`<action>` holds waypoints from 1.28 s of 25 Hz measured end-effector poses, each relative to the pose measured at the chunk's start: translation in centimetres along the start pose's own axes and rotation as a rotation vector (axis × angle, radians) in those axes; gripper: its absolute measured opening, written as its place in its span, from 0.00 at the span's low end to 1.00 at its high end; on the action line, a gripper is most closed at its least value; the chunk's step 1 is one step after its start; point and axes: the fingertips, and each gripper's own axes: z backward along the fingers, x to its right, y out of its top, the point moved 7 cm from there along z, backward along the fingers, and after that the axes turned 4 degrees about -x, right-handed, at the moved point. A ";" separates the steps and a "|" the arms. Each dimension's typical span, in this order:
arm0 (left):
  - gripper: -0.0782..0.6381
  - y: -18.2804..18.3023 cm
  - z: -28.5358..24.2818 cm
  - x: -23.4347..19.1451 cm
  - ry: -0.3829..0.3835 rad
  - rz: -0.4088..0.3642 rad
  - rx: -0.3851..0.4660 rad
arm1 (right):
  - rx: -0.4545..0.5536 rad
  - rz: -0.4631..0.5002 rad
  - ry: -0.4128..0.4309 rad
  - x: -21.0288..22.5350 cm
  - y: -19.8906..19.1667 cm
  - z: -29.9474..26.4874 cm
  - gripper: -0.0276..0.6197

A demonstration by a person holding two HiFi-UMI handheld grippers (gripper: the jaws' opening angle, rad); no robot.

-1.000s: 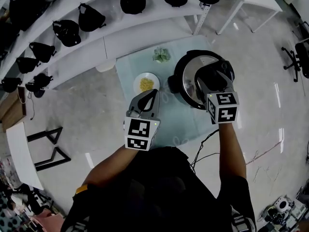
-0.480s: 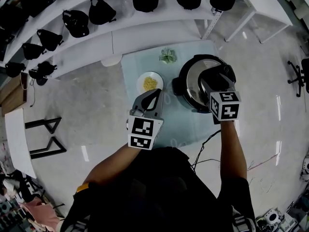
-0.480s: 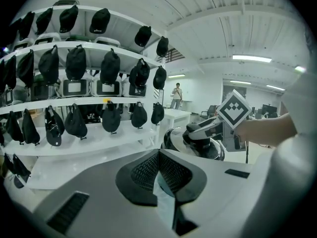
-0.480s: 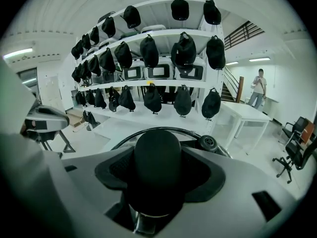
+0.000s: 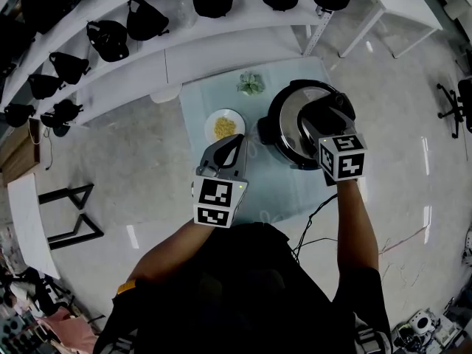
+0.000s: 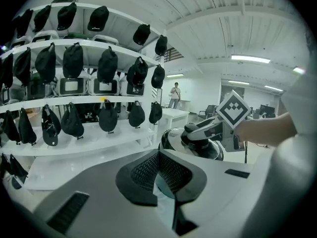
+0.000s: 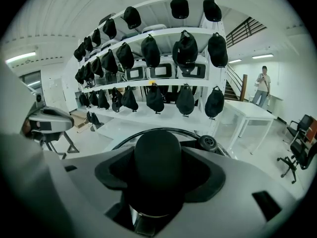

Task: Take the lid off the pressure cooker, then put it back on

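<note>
A black pressure cooker (image 5: 271,135) stands on the right side of a small pale-blue table (image 5: 195,105), its steel lid (image 5: 291,120) resting on it. My right gripper (image 5: 324,120) reaches over the lid, and its pads close round the lid's black knob (image 7: 157,157), which fills the gap between them. My left gripper (image 5: 237,140) hangs shut and empty over the table's front, just left of the cooker. In the left gripper view the lid (image 6: 176,138) and the right gripper (image 6: 198,130) show ahead to the right.
A white plate (image 5: 224,126) with yellow food lies left of the cooker, and a green leafy item (image 5: 249,85) sits behind it. A black cable (image 5: 313,212) trails off the table's front. White shelves (image 5: 184,21) with black caps run behind.
My right gripper has sunk a little onto the cooker while staying on the knob. The left gripper has kept its place.
</note>
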 end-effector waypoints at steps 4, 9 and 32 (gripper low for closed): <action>0.12 0.1 -0.4 0.3 -0.015 -0.005 -0.001 | 0.015 -0.061 -0.052 -0.1 -0.2 -0.1 0.49; 0.12 0.1 -0.7 0.5 -0.041 -0.014 -0.004 | 0.005 -0.159 -0.094 0.5 -0.4 -0.4 0.49; 0.12 -0.4 -0.7 0.9 -0.100 -0.003 -0.009 | -0.033 -0.293 -0.253 0.1 -0.2 -1.8 0.50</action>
